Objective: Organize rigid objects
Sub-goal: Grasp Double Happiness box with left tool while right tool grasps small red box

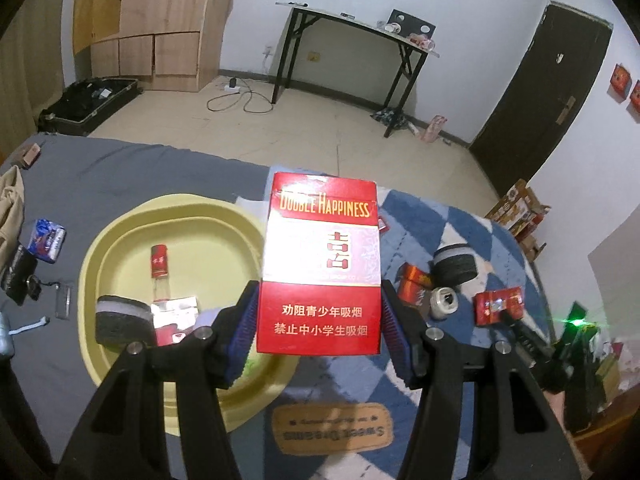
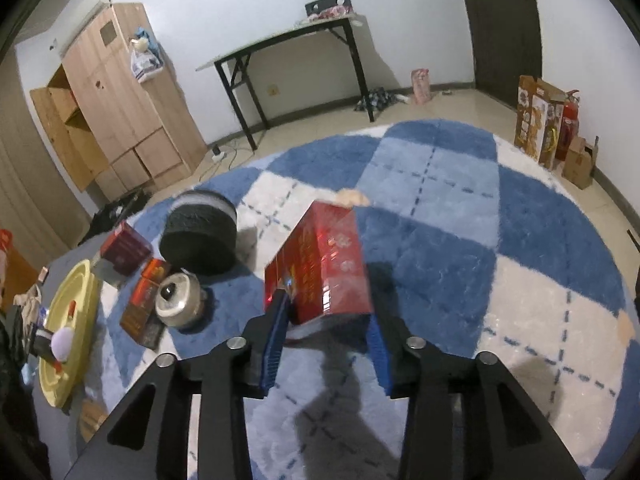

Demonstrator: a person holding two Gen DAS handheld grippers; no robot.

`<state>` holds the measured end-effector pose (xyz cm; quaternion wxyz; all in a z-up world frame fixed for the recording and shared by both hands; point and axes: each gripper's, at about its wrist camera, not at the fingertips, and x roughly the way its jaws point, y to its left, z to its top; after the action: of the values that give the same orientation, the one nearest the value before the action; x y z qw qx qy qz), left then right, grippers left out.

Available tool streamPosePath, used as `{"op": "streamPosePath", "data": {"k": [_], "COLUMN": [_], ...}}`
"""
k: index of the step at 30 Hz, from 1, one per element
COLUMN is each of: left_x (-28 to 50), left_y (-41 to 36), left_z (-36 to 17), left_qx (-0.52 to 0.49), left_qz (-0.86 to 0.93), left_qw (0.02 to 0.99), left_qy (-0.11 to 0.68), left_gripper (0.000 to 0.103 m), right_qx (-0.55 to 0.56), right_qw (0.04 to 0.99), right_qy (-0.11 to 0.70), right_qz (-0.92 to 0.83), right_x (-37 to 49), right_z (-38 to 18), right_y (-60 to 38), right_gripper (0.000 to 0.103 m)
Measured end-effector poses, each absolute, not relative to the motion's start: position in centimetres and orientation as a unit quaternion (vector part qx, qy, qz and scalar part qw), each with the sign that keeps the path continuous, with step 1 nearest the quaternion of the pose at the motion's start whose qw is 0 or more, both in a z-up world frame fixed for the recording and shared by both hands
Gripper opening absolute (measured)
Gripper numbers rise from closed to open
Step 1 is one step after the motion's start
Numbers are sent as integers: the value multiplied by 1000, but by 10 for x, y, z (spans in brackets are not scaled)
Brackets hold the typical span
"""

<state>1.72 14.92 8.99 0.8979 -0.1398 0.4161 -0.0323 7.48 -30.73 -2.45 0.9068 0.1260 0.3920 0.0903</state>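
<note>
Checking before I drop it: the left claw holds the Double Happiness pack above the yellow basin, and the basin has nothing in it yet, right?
Not quite. The left claw does hold the Double Happiness pack over the yellow basin, but the left wrist view shows the basin already holds a small red-capped bottle and a dark round spool.

Your left gripper [image 1: 319, 316]: blue pads clamped against both side faces of upright red cigarette pack [image 1: 320, 264], pack lifted clear, level between black fingers. Your right gripper [image 2: 328, 320]: pads closed on near end of red box [image 2: 320, 264], box tilted, far end raised, left pad [image 2: 276, 336] flat on box's left side.
</note>
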Motion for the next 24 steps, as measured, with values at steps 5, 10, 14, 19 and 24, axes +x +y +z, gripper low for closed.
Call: {"op": "streamPosePath", "data": {"k": [5,10,14,19,24], "left_x": [16,20,24,19,13], "left_y": [145,149,164,188,225], "left_z": [91,89,91,90,96], "left_qx": [-132,-124,-136,-147,-168], "left_qz": [-39,-36,-20,6,36], "left_qw": [900,900,900,900,901], "left_qy": [413,417,414,410,397], "left_gripper": [59,59,59,59,59], "right_qx": [163,205,189,146,133], "right_qw": [902,896,899,907,915], "right_qy": [387,373,364,357,326], "right_qz": [102,127,151,168,197], "right_x": [87,100,99,91,78], "right_z": [-35,-50,-45,-39,-3], "right_y": [-312,-322,-313,-295,-281], "right_gripper": [39,28,21,21,21]}}
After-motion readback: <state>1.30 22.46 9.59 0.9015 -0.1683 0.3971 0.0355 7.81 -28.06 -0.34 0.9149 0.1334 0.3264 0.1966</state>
